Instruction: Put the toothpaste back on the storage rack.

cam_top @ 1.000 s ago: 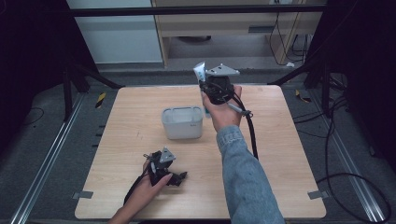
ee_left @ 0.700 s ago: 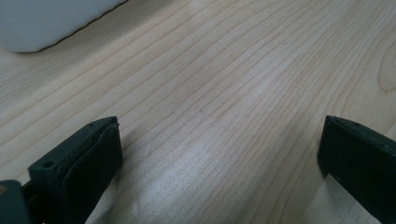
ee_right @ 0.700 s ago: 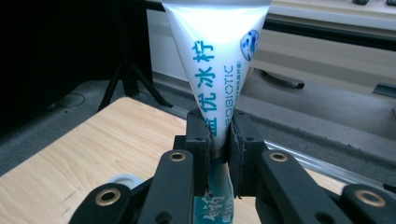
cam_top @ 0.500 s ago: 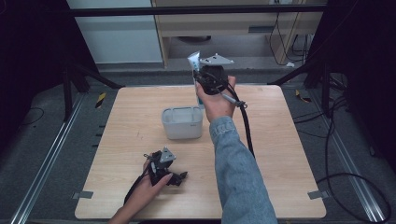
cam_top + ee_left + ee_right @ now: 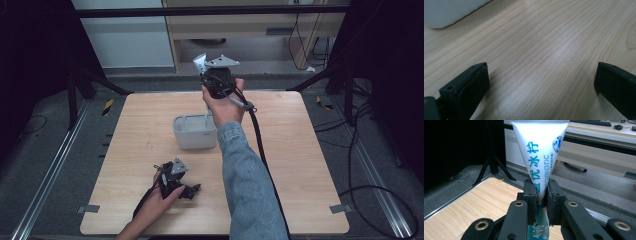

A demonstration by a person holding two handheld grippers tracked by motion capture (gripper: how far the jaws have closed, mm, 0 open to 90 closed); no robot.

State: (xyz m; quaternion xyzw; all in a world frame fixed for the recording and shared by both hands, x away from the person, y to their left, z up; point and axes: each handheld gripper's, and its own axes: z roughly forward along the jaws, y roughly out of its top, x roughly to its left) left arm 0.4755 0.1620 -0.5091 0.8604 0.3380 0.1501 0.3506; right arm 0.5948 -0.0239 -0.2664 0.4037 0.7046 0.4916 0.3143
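right gripper view: right gripper (image 5: 541,192) fingers pinch tube (image 5: 540,150) mid-frame; left gripper (image 5: 541,82) fingers wide, empty; tube may slip.

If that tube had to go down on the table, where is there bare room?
The table is bare wood right of the sleeve, out to its right edge. Also bare is the strip left of the grey tub. It is crowded between the tub and the left gripper, resting near the front edge.
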